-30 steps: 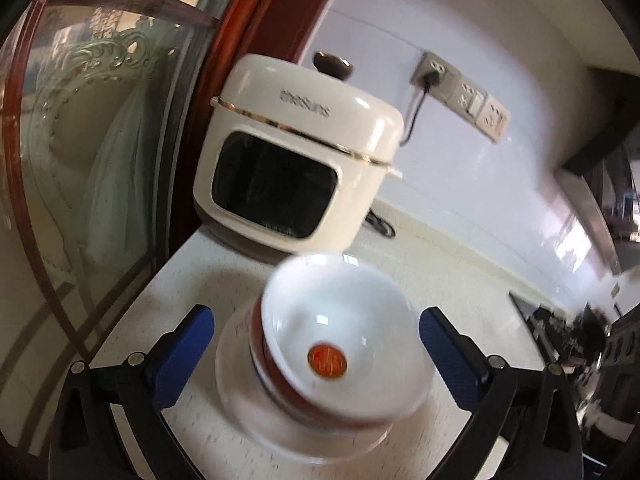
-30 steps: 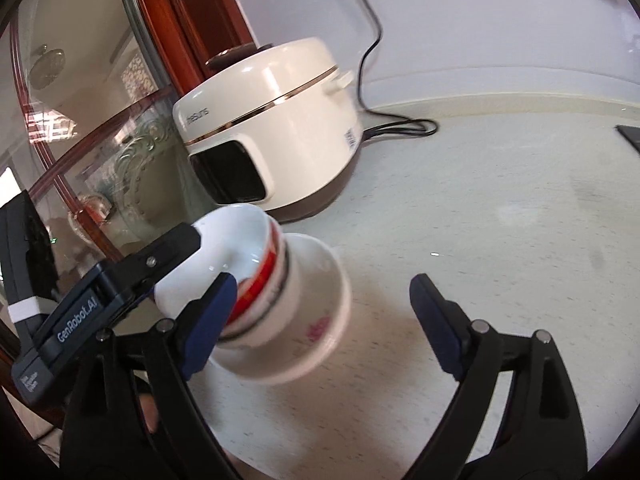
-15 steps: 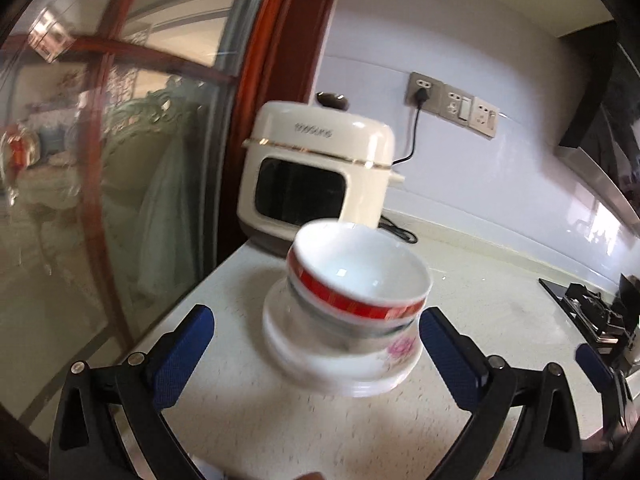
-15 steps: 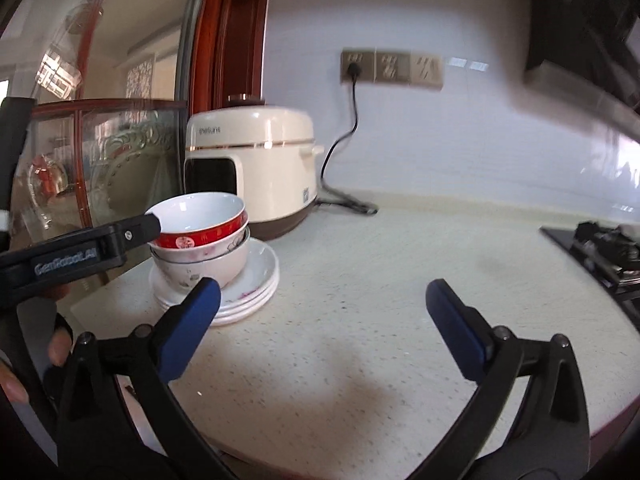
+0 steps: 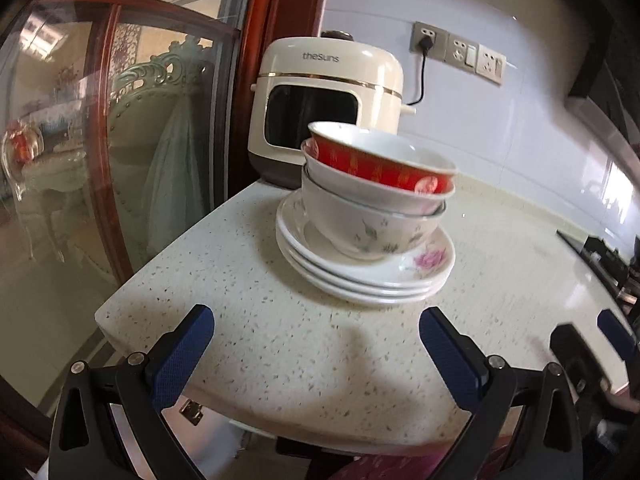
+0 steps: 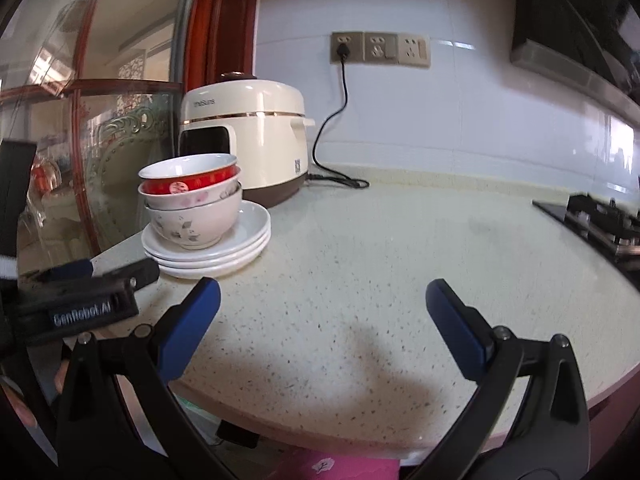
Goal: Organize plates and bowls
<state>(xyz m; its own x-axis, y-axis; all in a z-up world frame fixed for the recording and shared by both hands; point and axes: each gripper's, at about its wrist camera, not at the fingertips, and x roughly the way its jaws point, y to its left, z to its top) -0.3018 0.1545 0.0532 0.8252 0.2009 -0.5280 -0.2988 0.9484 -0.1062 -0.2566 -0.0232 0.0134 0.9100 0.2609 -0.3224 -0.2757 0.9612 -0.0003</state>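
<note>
Three nested bowls sit on a stack of white plates (image 5: pixel 372 276) on the speckled counter. The top bowl (image 5: pixel 384 168) is red-banded, the lowest bowl (image 5: pixel 360 224) is white with a leaf pattern. The same stack of plates (image 6: pixel 224 248) and red bowl (image 6: pixel 188 180) show at the left in the right wrist view. My left gripper (image 5: pixel 316 344) is open and empty, held back near the counter's front edge, apart from the stack. My right gripper (image 6: pixel 322 316) is open and empty over bare counter, to the right of the stack.
A cream rice cooker (image 5: pixel 324 104) stands plugged in behind the stack, against the wall. A glass door with a red wooden frame (image 5: pixel 108 128) borders the counter's left end. A gas hob (image 6: pixel 604 224) lies at the far right. The counter edge (image 5: pixel 280 432) is close below the grippers.
Both grippers have drawn back and lowered away from the bowls and plates, which stay stacked on the counter. The stack now looks smaller and farther off in both views.
</note>
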